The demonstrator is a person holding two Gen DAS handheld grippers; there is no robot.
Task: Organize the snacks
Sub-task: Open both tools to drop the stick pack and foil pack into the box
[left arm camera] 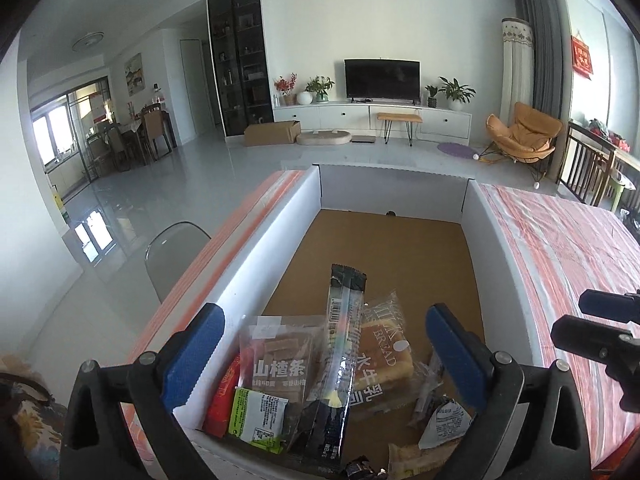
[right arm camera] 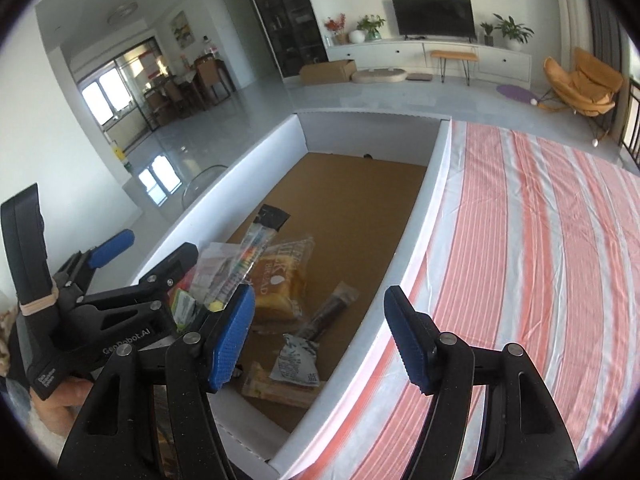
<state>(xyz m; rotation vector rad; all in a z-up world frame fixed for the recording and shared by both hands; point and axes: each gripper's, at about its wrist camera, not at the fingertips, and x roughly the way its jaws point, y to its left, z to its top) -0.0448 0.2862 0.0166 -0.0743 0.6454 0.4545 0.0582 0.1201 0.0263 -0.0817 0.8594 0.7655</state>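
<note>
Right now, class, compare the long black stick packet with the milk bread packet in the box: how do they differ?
The long black stick packet is narrow and mostly dark, with a clear middle strip; the milk bread packet is broad and clear, showing a golden loaf. The stick packet lies on top, propped across other snacks; the bread packet sits lower, partly under it. Both lie inside the white-walled box, at its near end.

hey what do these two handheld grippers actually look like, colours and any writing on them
Both the left gripper and right gripper have black plastic bodies, silver pivot bolts and ridged blue pads. The left body carries white "GenRobot.AI" lettering and a tan rubber band.
</note>
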